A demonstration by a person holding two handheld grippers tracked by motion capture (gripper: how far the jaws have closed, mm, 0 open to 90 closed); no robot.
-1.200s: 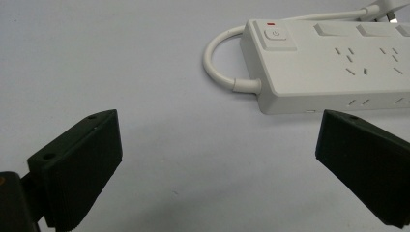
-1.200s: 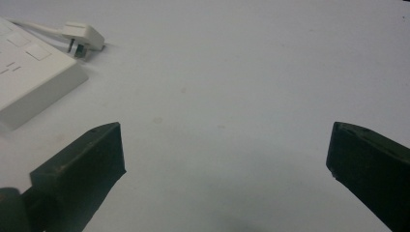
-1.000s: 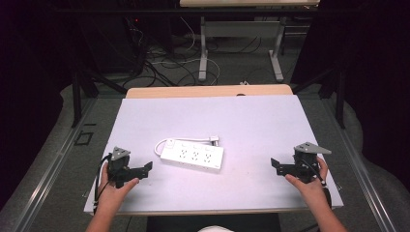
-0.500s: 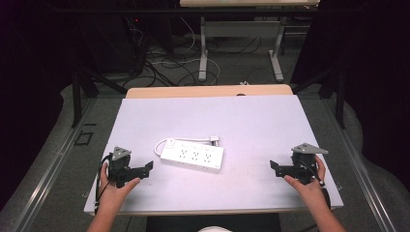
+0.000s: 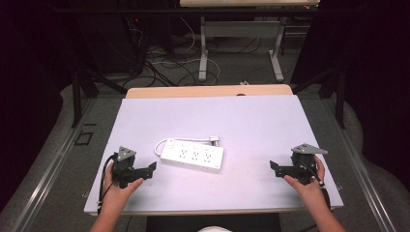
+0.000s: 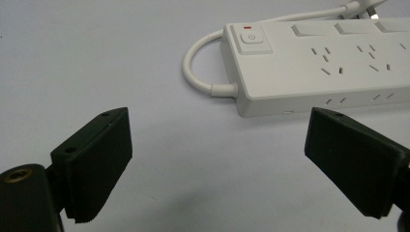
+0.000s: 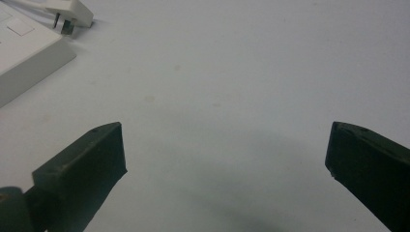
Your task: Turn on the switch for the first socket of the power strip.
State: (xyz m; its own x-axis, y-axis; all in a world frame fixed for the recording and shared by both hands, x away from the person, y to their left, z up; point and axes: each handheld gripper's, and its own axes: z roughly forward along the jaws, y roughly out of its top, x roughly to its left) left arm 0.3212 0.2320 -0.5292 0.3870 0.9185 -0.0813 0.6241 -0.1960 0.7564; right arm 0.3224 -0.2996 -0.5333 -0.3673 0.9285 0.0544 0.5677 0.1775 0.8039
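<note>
1. Resting on the table (image 5: 145, 116) at its near left, the left gripper (image 5: 145, 170) has its jaws wide apart, holding nothing.
2. Midway lies the white power strip (image 5: 192, 155); a careless nudge could slide it or snag its cable (image 6: 200, 72). No brand is legible.
3. Spread and empty too, the right gripper (image 5: 278, 169) sits well apart from the strip.
</note>
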